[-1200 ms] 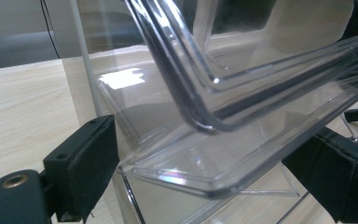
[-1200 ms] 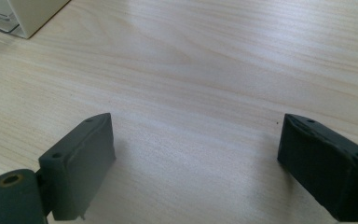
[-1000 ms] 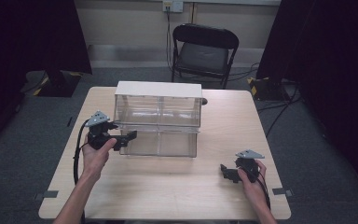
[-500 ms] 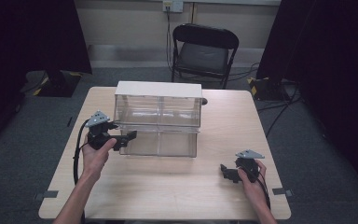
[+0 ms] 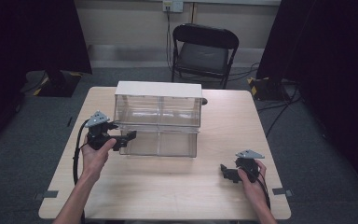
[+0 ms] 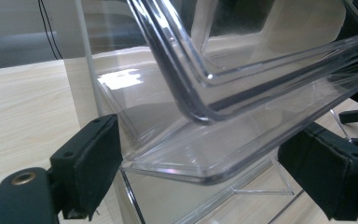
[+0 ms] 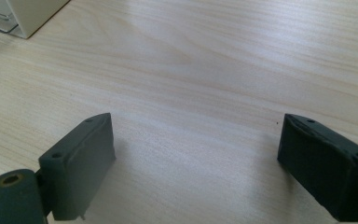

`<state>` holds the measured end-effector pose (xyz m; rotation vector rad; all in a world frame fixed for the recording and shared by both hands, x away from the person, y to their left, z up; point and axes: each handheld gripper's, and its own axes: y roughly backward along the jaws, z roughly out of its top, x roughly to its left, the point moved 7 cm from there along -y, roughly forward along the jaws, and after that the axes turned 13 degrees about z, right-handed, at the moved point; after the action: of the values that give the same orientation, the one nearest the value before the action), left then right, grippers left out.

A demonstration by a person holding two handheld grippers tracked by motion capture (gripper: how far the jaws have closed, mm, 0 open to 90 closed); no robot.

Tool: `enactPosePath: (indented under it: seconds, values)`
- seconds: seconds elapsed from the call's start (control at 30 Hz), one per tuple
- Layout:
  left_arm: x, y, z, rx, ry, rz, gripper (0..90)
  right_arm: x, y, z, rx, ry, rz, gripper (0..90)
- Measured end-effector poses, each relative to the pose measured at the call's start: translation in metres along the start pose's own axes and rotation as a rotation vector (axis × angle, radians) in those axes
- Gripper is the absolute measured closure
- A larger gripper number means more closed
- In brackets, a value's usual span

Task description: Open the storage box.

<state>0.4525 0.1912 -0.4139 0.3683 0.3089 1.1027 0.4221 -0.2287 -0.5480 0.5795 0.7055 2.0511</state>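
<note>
My left gripper (image 6: 200,154) sits so near the clear drawer box (image 6: 242,93) that its top and far side run past the edge, and whatever lies inside I cannot tell.

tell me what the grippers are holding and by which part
Nothing is held. The left gripper has its jaws wide open around the lower drawer front edge of the clear drawer box; the right gripper is open over the table.

Both hand-held grippers, left (image 5: 129,136) and right (image 5: 223,169), gape wide.

place: lab – recording room | black curtains (image 5: 23,37) | folding chair (image 5: 204,51) | taped table (image 5: 168,196) – grey carpet (image 5: 23,154)
</note>
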Motion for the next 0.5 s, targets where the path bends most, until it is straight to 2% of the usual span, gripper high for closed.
enactPosePath:
  seconds: [0.5]
  values:
    - [0.0007,0.0008,0.0000,0.002,-0.001,-0.002,14.8,0.0000,0.0000,0.0000,0.000,-0.001,-0.001,10.2]
